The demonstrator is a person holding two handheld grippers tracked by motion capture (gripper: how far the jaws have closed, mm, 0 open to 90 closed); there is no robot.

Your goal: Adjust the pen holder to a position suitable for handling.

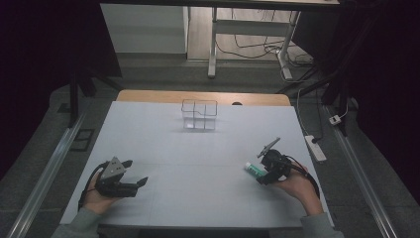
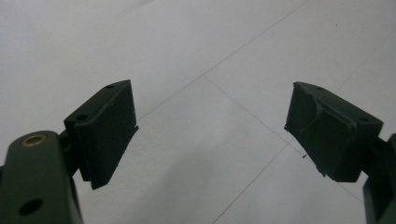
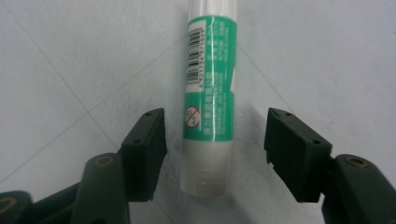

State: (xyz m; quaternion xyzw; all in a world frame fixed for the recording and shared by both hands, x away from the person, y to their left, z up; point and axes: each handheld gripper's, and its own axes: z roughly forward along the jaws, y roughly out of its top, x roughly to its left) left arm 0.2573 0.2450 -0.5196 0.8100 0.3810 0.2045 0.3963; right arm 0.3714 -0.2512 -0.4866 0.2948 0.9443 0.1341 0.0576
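A: Down at the near right of the white table (image 1: 198, 144), right gripper (image 1: 264, 170) poised over a glue stick (image 1: 254, 169). Jaws spread wide, one either side of the tube, touching neither.

B: Seen along the right gripper (image 3: 215, 154) itself: glue stick (image 3: 209, 98) lying flat, pointing straight away, white end nearest, green label with a barcode further up. Sitting between the pads, a clear gap on both sides.

A: Likely light, that one. Stiff plastic, round and smooth, so probably prone to rolling or slipping under a loose pinch.

B: Best hold, by the look of it: square across the labelled middle, pads flat on the barrel, not out on the tapered white end.

A: Over on the near left, left gripper (image 1: 130, 174) resting low, held in the hand. Open too?

B: Wide open. Left gripper (image 2: 210, 140) with nothing between the pads, just bare tabletop.

A: Far centre, a clear divided box (image 1: 199, 114), well apart from both.
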